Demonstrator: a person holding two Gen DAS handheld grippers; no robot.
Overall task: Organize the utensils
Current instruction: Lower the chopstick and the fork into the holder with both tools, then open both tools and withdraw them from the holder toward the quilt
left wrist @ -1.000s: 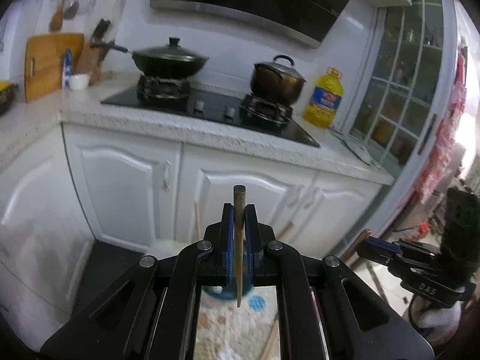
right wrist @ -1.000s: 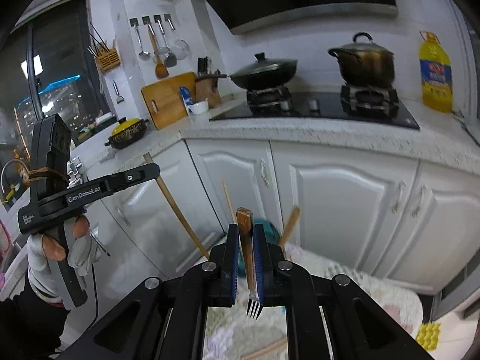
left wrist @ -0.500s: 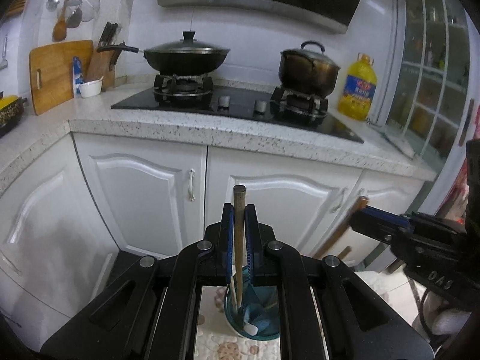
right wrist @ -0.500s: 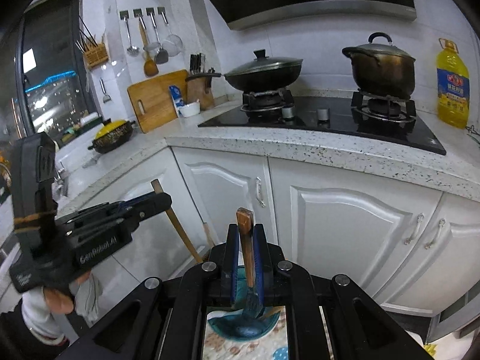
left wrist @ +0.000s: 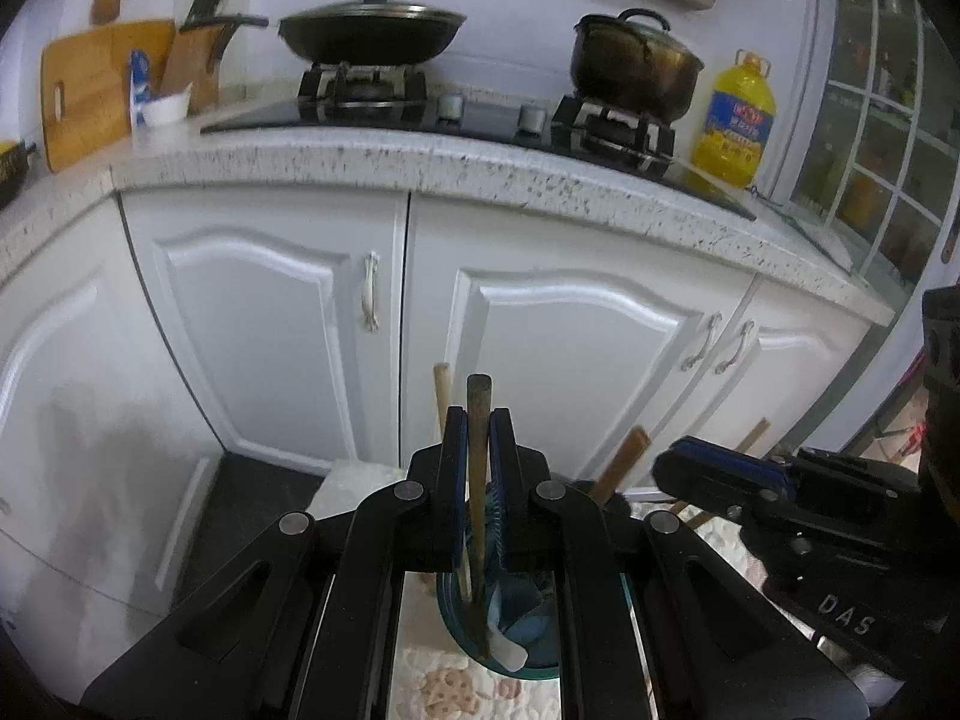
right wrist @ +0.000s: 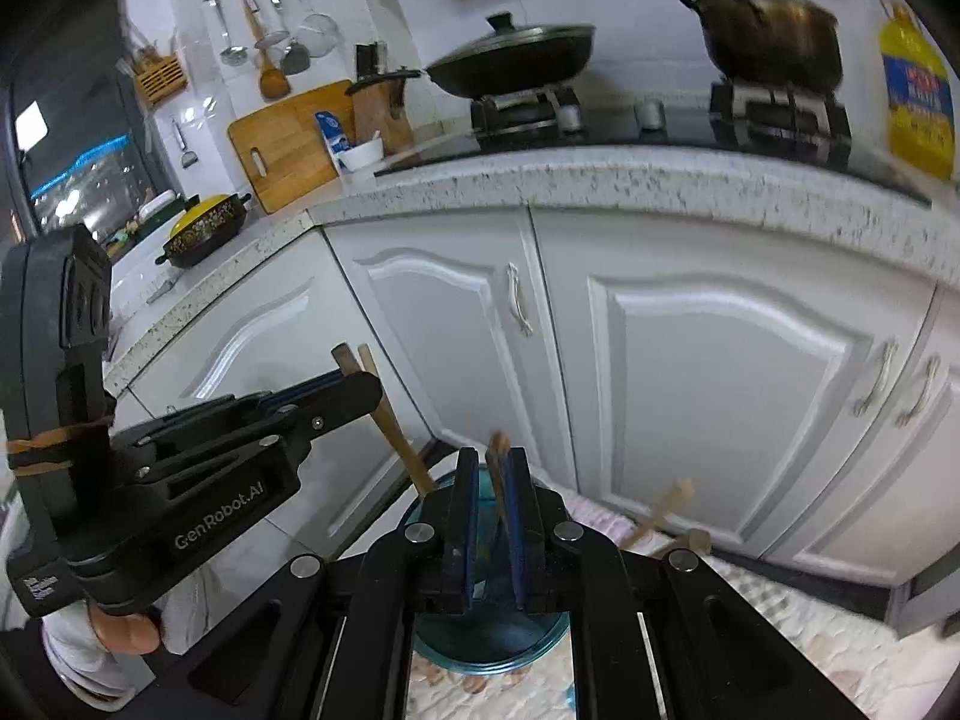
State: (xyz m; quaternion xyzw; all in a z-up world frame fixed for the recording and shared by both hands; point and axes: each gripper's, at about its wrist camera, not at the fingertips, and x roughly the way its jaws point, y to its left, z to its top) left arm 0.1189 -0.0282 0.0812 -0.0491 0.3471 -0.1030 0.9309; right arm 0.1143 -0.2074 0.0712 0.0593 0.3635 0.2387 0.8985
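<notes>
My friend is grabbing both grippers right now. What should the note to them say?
Left gripper: shut on a wooden stick, whose lower end already reaches down into the teal cup.
Right gripper: shut on a wooden-handled utensil, held just above the same cup; its lower end is hidden.
Cup: stands on a patterned mat in front of the white cabinets, and already holds another wooden stick.
Done: both pieces picked up and brought to the cup.
Left: lower them in, then open each gripper. More wooden handles lie on the mat.
</notes>
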